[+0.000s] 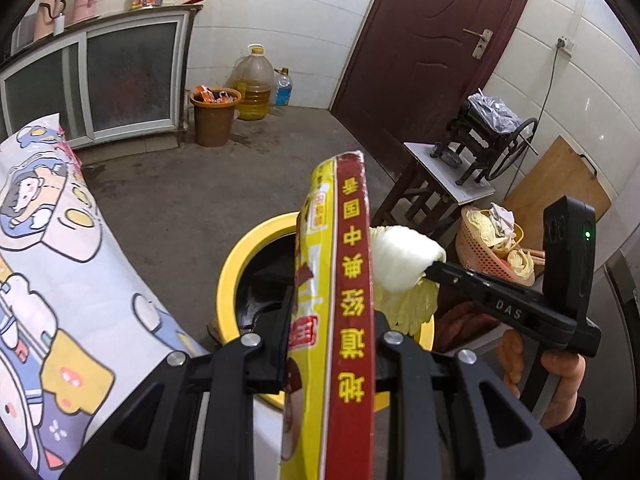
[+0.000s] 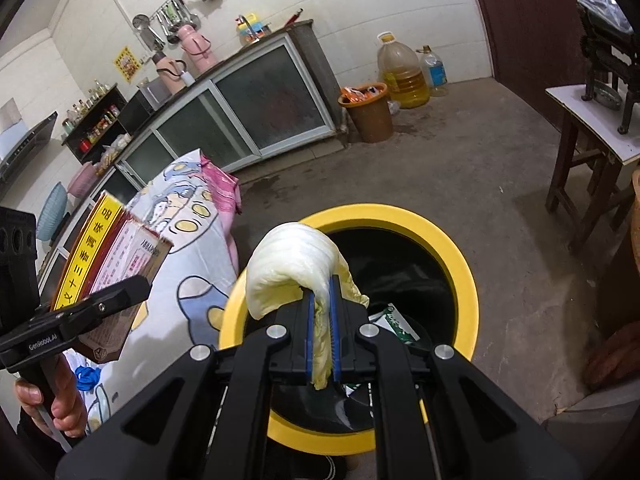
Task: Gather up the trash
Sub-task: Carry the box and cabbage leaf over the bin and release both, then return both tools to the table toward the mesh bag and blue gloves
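Yellow-rimmed bin (image 2: 460, 240) is approached. Limp, light cabbage leaf (image 2: 288, 264) is pinched by the right gripper (image 2: 322, 316); stiff, flat seasoning box (image 1: 340, 280) is clamped edgewise by the left gripper (image 1: 332, 344).

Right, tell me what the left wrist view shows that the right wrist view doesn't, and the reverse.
Only the left wrist view shows the door handle, the wooden cutting board against the wall and the orange basket of vegetable scraps.

Only the right wrist view shows the hanging utensils, the spice shelf and a green-and-white packet already inside the bin.

Both show the yellow-rimmed bin, the left gripper shut on the flattened red-and-yellow box, the right gripper shut on the cabbage leaf, the brown bucket and the oil jug.
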{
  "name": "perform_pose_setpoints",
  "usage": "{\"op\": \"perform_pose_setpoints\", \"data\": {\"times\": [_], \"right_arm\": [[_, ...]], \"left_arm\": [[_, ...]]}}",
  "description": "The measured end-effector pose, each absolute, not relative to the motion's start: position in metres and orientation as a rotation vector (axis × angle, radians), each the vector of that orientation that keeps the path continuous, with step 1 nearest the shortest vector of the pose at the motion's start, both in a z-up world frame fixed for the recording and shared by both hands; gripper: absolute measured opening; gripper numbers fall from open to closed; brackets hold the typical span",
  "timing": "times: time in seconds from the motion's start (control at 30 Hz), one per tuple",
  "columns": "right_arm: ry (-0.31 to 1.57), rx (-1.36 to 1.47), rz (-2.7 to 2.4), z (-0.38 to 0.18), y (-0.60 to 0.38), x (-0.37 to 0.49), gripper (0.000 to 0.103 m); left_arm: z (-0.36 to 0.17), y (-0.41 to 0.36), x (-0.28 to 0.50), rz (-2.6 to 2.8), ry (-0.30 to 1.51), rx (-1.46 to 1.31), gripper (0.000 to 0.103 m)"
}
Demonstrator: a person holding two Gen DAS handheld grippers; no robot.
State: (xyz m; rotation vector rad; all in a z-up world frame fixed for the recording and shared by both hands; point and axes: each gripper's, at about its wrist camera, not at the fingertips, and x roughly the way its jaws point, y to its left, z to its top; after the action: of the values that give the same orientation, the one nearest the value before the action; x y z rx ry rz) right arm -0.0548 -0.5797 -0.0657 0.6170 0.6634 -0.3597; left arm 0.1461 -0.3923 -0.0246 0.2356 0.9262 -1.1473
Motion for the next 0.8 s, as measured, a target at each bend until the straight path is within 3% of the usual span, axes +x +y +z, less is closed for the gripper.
{"op": "perform_pose_setpoints", "data": {"times": [0.5, 0.53, 0.67, 0.7, 0.8], "right_arm": [[0.708, 0.645, -0.408, -0.079, -0.593, -0.050, 0.008], [0.712, 0.646, -0.421, -0.079, -0.595, -0.051, 0.009], [0.723, 0.657, -0.468, -0.084, -0.601, -0.055, 0.014], [0.726, 0.665, -0.473, -0.085, -0.603, -0.055, 0.021], [0.713, 0.682, -0.475, -0.085, -0.604, -0.059, 0.040]], "left_arm": [[-0.048, -0.432, 0.145, -1.155, 0.970, 0.257, 0.026], [-0.047, -0.432, 0.145, -1.149, 0.970, 0.255, 0.029], [-0.044, -0.429, 0.151, -1.120, 0.955, 0.218, 0.071], [-0.042, -0.427, 0.153, -1.118, 0.952, 0.202, 0.075], [-0.039, -0.421, 0.157, -1.110, 0.949, 0.183, 0.075]]}}
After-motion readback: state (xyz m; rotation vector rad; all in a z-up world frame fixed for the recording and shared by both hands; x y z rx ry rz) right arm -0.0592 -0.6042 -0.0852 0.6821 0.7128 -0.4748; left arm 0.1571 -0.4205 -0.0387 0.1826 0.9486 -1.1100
